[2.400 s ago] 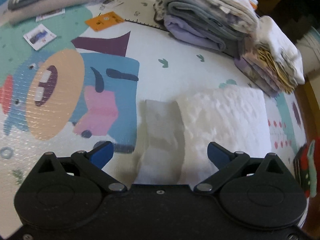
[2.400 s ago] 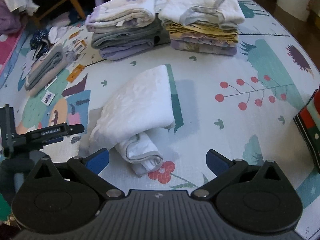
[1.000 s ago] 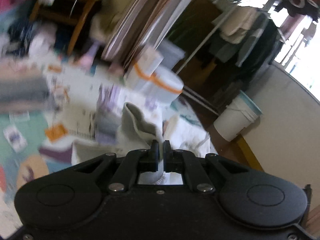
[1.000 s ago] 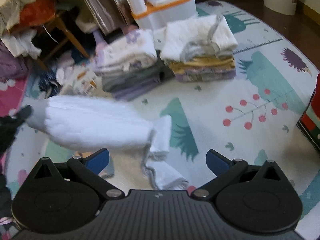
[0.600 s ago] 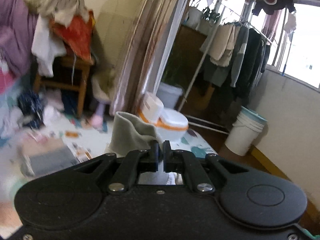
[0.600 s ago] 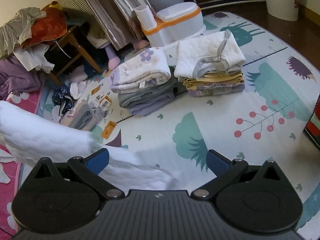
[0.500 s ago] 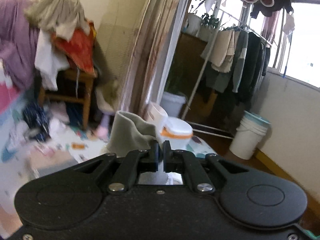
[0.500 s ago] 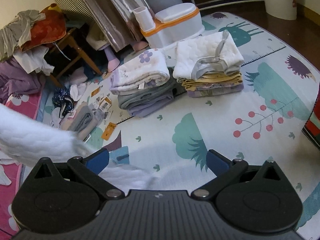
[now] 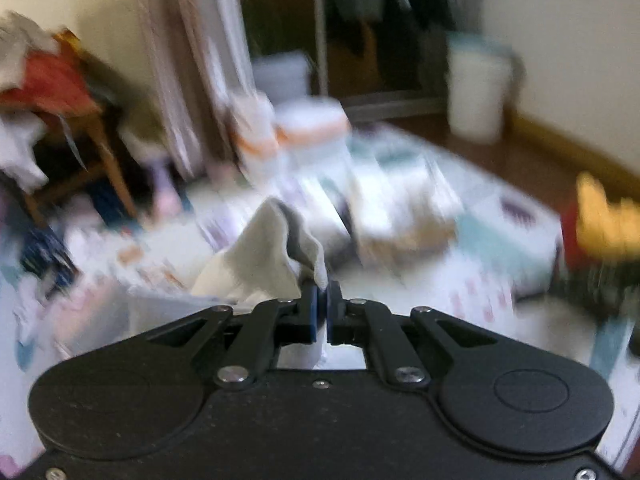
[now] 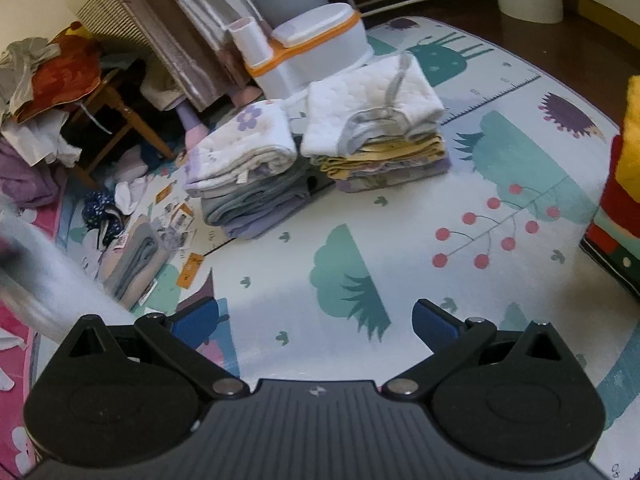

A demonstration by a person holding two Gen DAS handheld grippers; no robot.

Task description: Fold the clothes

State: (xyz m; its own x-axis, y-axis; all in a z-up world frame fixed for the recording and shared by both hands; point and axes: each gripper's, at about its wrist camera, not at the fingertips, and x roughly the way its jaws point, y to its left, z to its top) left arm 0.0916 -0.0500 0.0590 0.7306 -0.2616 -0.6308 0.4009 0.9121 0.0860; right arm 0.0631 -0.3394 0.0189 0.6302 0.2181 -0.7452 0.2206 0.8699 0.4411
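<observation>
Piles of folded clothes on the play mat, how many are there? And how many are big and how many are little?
Big piles: 2, the flower-top pile and the white-top pile.
Little piles: 1, the grey and pink pile.
Total: 3 piles on the play mat.

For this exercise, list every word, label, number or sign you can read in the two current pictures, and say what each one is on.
None can be read.
Ruler scale printed along the play mat: tick marks with numerals, too small to read.
Orange tags and printed cards on the mat: print too small.
White tag on the left pile of folded clothes: illegible.
Left wrist view: too blurred for any text.
</observation>
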